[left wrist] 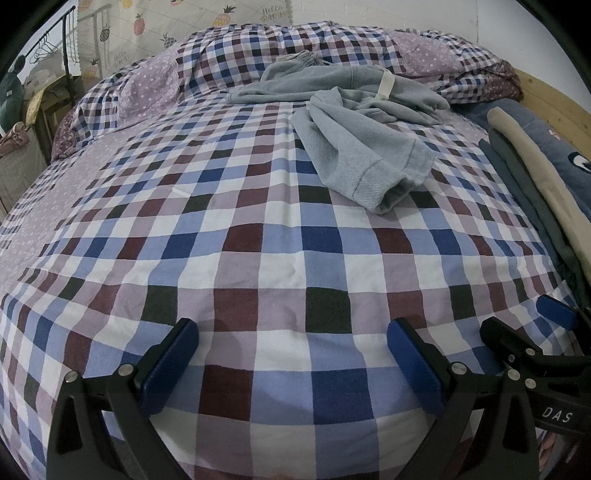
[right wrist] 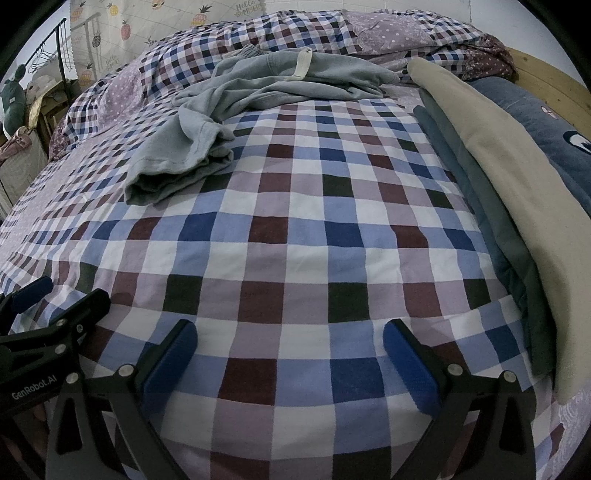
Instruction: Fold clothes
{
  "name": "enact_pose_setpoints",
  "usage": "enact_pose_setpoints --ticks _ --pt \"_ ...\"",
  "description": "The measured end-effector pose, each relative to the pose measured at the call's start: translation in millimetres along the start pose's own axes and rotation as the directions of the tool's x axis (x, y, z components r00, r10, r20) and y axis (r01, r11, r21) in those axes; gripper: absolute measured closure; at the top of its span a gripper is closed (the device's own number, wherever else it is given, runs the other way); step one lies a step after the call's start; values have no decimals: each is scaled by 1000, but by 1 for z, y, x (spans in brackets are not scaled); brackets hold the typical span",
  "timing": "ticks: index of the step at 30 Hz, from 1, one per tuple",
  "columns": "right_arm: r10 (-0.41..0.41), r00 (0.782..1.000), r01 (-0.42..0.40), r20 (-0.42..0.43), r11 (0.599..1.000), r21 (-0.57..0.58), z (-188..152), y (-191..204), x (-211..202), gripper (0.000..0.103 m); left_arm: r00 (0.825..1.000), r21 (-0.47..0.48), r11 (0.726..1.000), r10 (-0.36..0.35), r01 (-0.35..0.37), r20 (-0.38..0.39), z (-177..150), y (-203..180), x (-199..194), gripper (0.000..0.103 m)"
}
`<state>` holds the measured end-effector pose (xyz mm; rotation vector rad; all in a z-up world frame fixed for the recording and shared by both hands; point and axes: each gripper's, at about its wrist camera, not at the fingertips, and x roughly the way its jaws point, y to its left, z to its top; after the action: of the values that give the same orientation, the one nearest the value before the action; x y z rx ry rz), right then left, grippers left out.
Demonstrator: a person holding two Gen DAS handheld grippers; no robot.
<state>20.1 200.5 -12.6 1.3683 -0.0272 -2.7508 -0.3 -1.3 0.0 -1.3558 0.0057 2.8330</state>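
Spread before us, the checked bedsheet is lying bare while we are hovering our left gripper and right gripper near its edge, both spread wide and empty, readying for the crumpled grey garment waiting farther up.

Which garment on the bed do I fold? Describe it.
On the checked bedsheet, look toward the far end, before the rumpled duvet. The crumpled light grey sweatshirt lies there, alone and unfolded; the folded clothes along the right edge are stacked flat.
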Motion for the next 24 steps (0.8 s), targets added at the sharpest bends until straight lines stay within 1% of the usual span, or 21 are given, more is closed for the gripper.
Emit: enact_pose_setpoints --ticks 8,14,24 --pt "19 1000 -19 2 1000 15 1 -3 -1 0 1000 -5 1000 -5 5 -7 0 2 0 0" --pt "-2 1000 2 2 1000 1 1 0 1 0 1000 3 1000 6 -6 -5 -2 0 -2 0" --pt "0 1000 0 -1 1000 5 2 7 -2 0 1000 7 1000 7 -7 -12 1 1 3 0"
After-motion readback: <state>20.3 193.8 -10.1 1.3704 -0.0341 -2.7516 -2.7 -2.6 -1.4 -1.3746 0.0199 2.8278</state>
